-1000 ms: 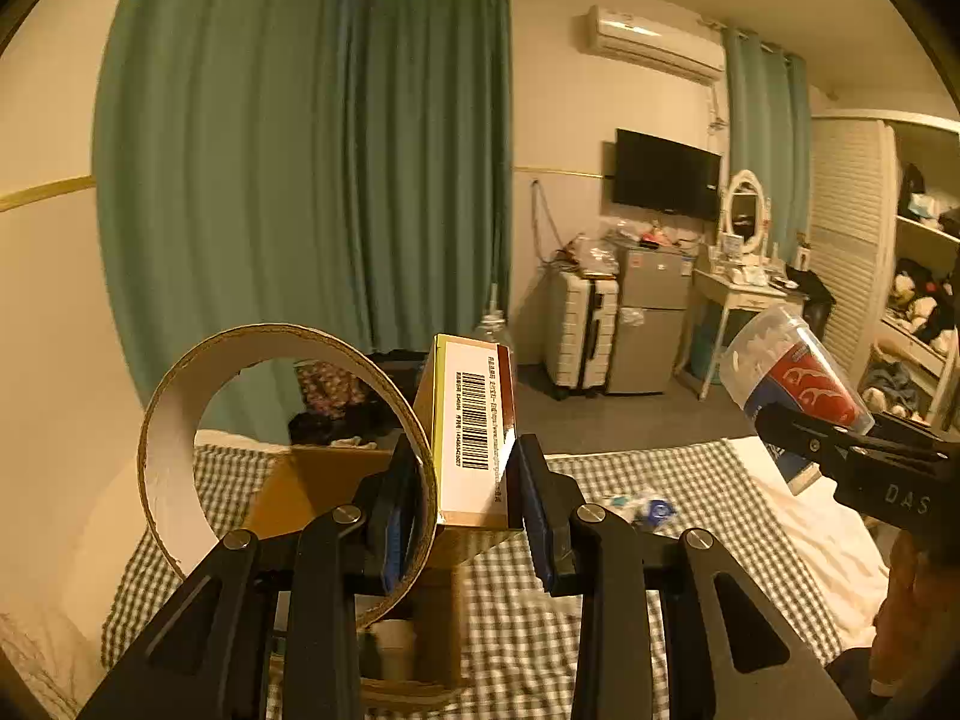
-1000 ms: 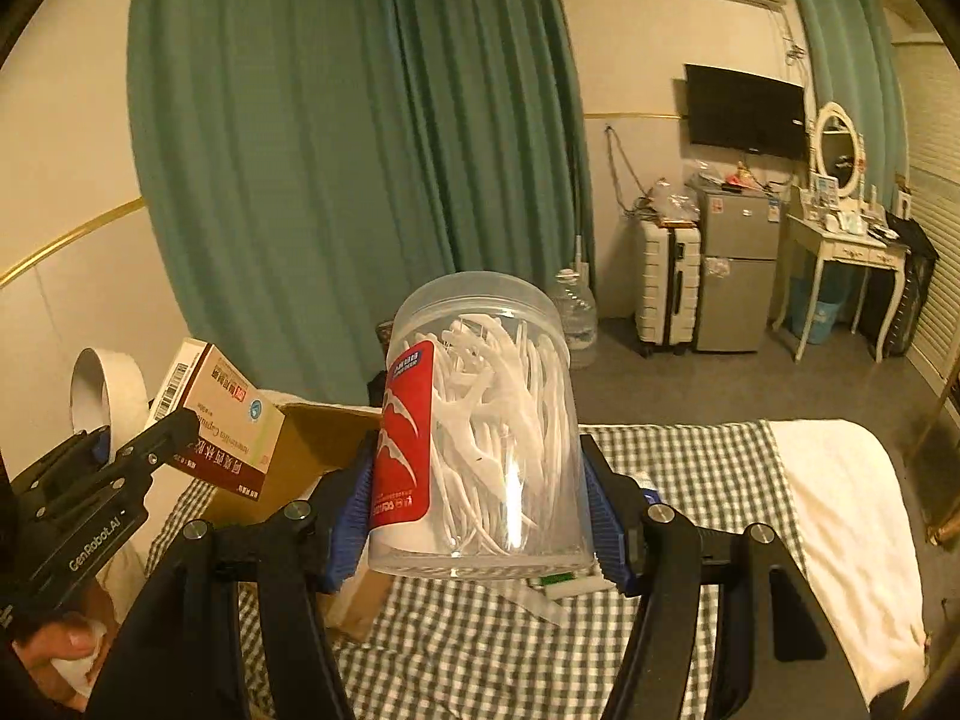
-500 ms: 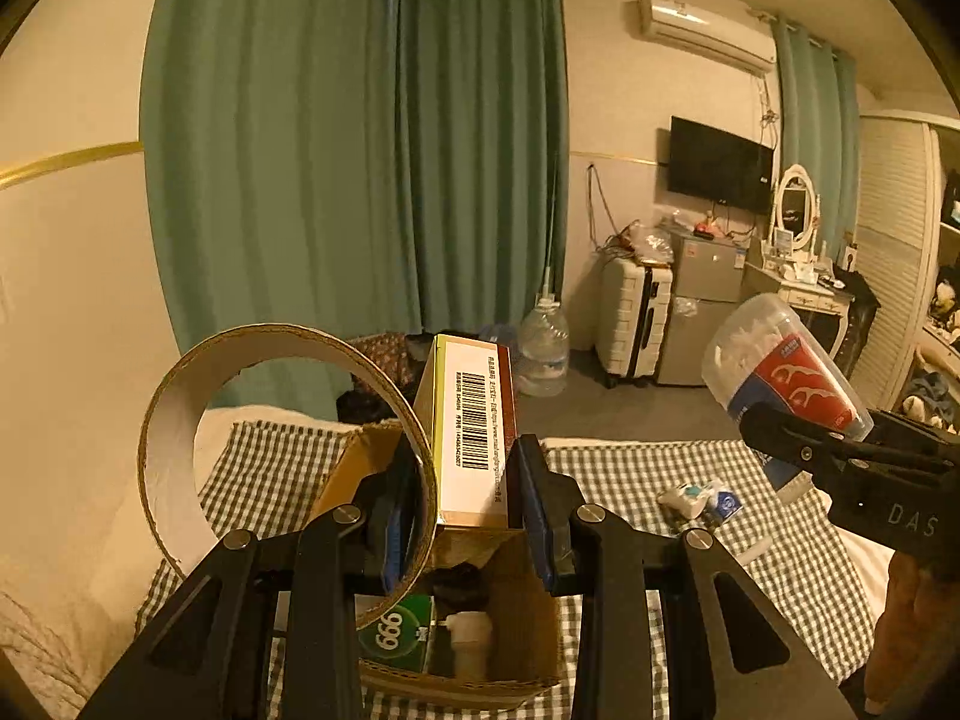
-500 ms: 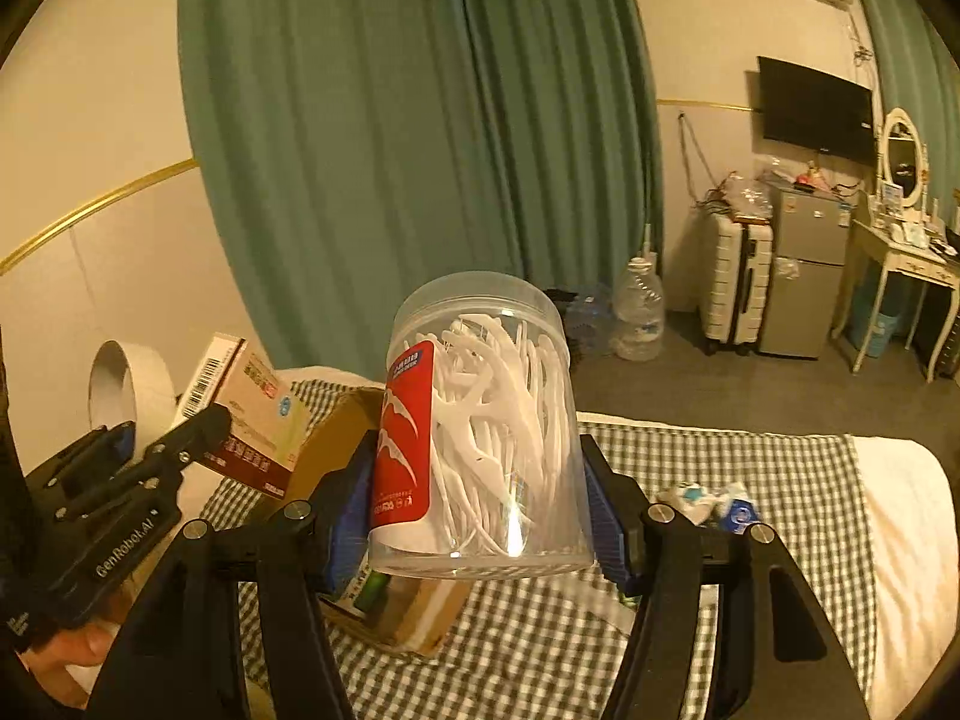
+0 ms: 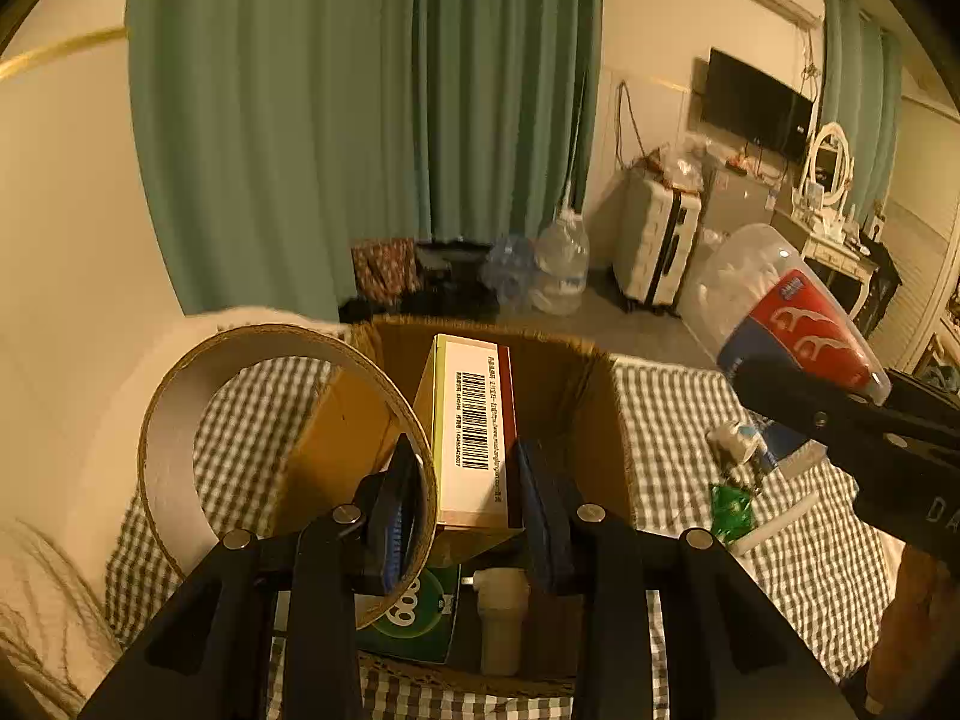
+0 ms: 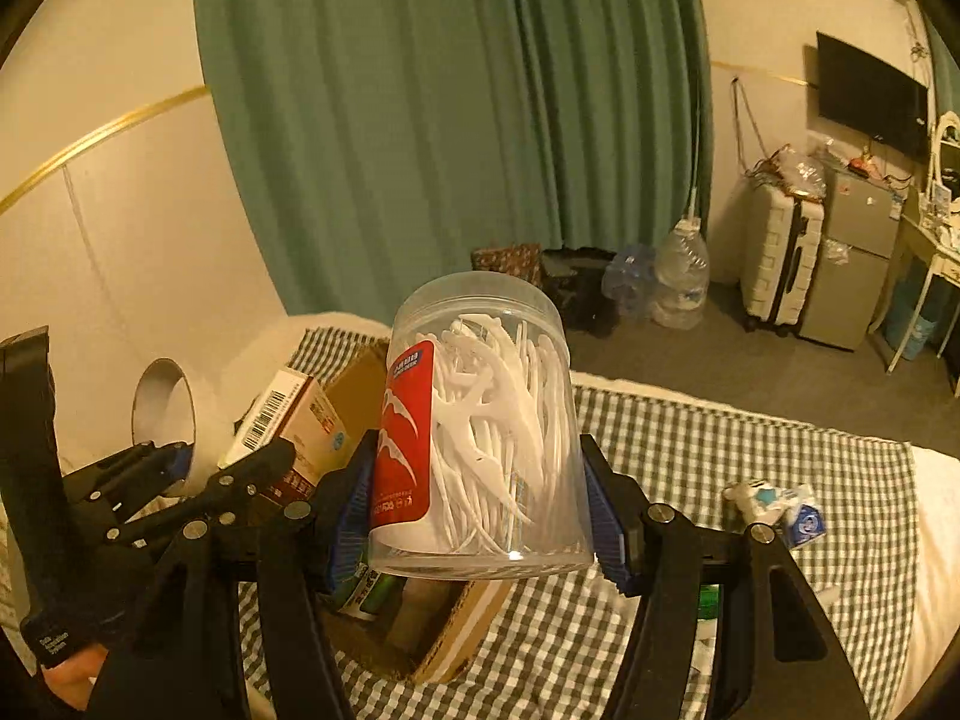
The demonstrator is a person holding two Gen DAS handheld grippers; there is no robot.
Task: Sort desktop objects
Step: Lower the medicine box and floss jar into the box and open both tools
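Checked cloth below; left claw clamps box, perhaps tape ring; right claw clamps floss jar

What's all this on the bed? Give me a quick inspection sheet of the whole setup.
Surface: checked cloth over a bed.
Job's things: open cardboard box holding a green pack and a small bottle.
Clutter: small packets on the cloth.
Grippers: left hand-held gripper clamps a barcoded carton and a tape roll; right hand-held gripper clamps a floss-pick jar.
Cables: wall cord.
Surroundings: green curtains, suitcase, television.
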